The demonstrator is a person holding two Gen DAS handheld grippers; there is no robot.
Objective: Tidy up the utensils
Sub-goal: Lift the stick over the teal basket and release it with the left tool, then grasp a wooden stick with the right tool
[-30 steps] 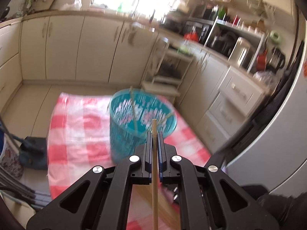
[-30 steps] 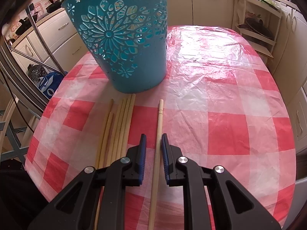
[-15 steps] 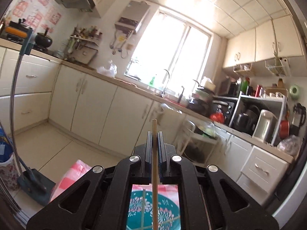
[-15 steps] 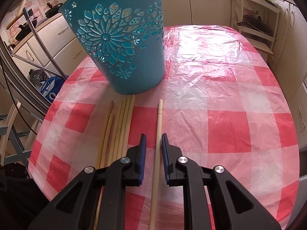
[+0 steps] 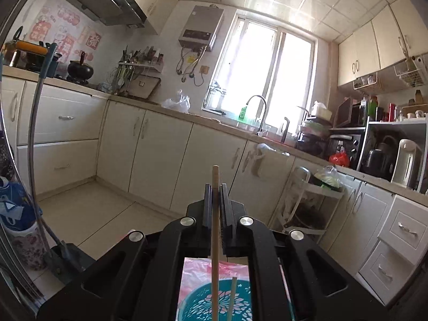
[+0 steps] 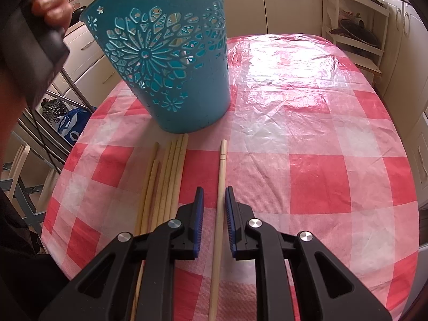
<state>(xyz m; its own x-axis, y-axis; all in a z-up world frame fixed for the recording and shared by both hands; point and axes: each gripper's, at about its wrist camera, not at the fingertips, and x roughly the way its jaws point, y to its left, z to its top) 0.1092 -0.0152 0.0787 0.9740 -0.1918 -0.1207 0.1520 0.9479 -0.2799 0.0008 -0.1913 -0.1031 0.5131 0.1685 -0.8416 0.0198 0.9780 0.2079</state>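
Teal basket (image 6: 171, 64) anchors everything: above it, the left tool (image 5: 215, 200) points level, clamped on 1 chopstick (image 5: 214, 240); before it, the right tool (image 6: 214, 200), angled down, straddles a lying chopstick (image 6: 220, 187), pads apart.

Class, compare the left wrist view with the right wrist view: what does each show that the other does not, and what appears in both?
Only the left wrist view shows the left gripper, its fingers shut on an upright chopstick, the window and the sink tap.

Only the right wrist view shows the right gripper, its fingers either side of a single chopstick without pressing it, a bundle of chopsticks lying beside it, and a hand.

Both show the teal basket and the red checked tablecloth.
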